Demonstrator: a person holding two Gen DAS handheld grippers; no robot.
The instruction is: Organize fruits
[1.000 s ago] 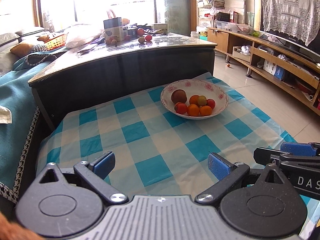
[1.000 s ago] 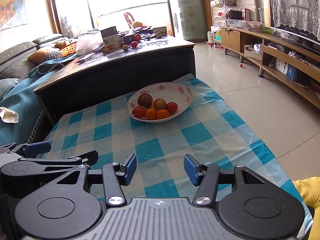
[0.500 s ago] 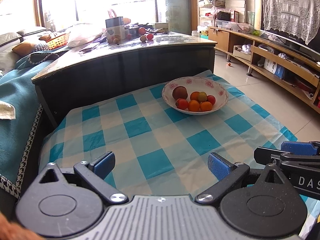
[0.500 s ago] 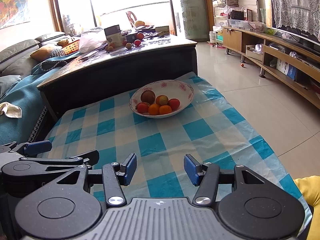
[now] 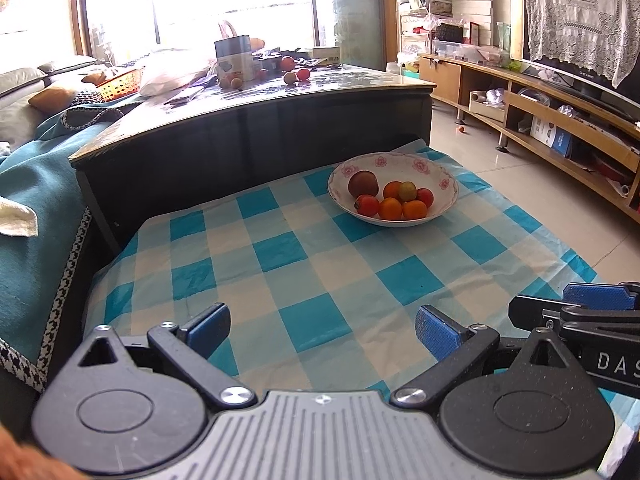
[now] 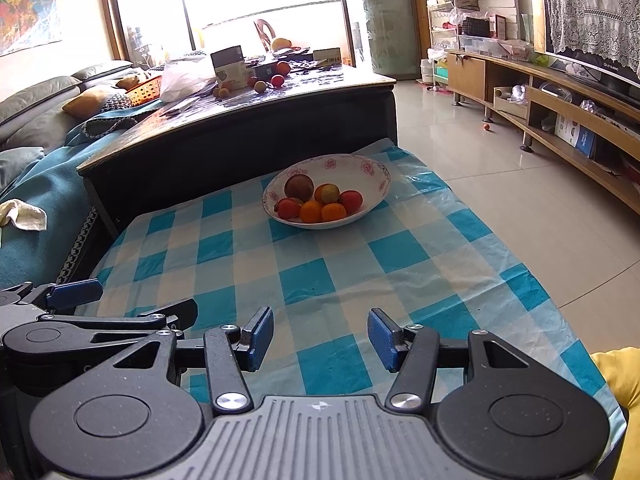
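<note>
Both the left hand-held gripper [image 5: 322,330] and right hand-held gripper [image 6: 320,334] are hovering open and empty over bare checkered surface [image 6: 352,280], the fruit bowl [image 6: 376,196] sitting near its far edge.

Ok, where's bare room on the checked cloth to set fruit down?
The checked cloth is bare between the bowl and both grippers, left gripper and right gripper, and left of the bowl toward the dark table. Crowded: the bowl's inside and the dark table's far top.
</note>
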